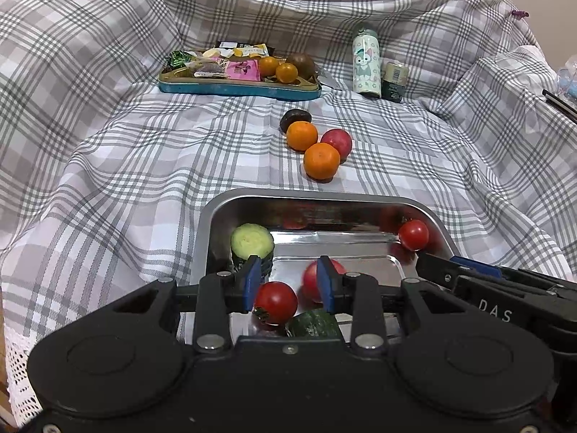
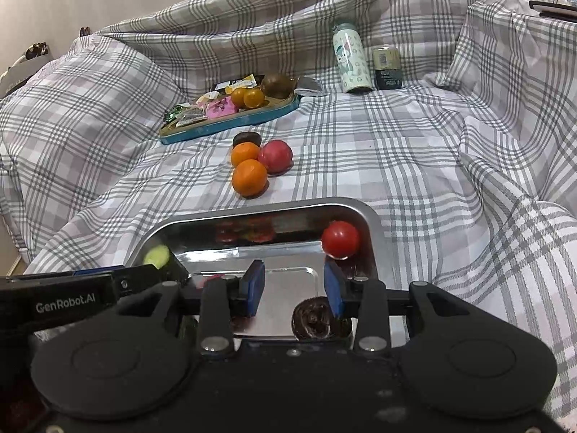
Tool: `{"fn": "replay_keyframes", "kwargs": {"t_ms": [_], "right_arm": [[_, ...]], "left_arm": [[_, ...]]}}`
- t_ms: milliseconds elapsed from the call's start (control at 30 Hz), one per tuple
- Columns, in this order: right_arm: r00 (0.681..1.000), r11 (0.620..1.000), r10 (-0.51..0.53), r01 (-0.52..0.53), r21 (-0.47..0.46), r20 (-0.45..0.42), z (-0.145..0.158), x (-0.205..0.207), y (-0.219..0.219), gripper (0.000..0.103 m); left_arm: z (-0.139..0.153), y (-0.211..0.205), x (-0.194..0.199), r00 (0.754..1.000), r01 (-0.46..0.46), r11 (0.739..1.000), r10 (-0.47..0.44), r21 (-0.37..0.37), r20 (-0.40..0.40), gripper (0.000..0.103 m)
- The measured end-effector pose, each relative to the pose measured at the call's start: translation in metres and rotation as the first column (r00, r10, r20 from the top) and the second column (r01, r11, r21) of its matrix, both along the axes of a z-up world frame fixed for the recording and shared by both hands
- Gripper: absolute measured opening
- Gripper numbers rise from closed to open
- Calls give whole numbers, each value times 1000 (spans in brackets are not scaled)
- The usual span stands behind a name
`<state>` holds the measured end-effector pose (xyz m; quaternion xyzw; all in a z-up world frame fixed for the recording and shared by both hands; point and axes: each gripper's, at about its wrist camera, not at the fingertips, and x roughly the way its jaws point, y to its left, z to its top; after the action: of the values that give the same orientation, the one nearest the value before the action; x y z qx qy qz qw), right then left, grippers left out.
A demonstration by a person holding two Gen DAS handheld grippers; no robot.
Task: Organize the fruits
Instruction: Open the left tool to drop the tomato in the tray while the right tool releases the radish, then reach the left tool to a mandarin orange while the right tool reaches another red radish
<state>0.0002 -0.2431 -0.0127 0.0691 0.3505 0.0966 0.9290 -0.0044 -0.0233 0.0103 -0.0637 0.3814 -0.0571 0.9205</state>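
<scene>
Both grippers hang over a steel tray (image 1: 216, 216) on the checked cloth (image 1: 108, 144). Left gripper (image 1: 288, 281): blue pads nearly closed to their narrowest, small gap, nothing pinched; a tomato (image 1: 276, 302) and a cucumber bit (image 1: 315, 323) lie in the tray below it. Right gripper (image 2: 294, 287): same, narrow gap, empty; a dark round fruit (image 2: 313, 319) sits in the tray under its right pad. Also in the tray: a cucumber chunk (image 1: 251, 243) at the left wall, a pinkish fruit (image 1: 312, 278) mid, a 2nd tomato (image 1: 413, 234) in the far right corner. Beyond the tray, on the cloth, 2 oranges (image 1: 321, 160), a red fruit (image 1: 336, 141) and a dark one (image 1: 295, 119) are bunched together. Further back, a blue tin (image 1: 238, 90) w/ snacks and fruit, a bottle (image 1: 366, 61) and a small jar (image 1: 395, 77).
</scene>
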Motion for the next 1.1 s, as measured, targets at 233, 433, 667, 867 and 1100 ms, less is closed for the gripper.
{"fn": "replay_keyframes", "kwargs": {"t_ms": [233, 433, 667, 867, 1100], "right_arm": [[1000, 1000, -2, 2, -5, -11, -3, 0, -2, 39], [1000, 1000, 1, -1, -15, -3, -4, 2, -3, 39], [1000, 1000, 1, 0, -29, 31, -1, 17, -5, 39], [996, 998, 13, -8, -64, 90, 5, 37, -4, 39], [989, 997, 19, -7, -81, 149, 16, 74, -5, 39]], "left_arm": [[-1, 1, 1, 1000, -7, 1000, 7, -2, -4, 42], [0, 1, 5, 1000, -11, 1000, 11, 2, 1, 42], [5, -1, 15, 999, -3, 1000, 2, 26, 32, 42], [13, -5, 37, 997, 12, 999, -15, 44, 76, 42], [18, -8, 71, 993, 26, 997, -34, 71, 115, 43]]}}
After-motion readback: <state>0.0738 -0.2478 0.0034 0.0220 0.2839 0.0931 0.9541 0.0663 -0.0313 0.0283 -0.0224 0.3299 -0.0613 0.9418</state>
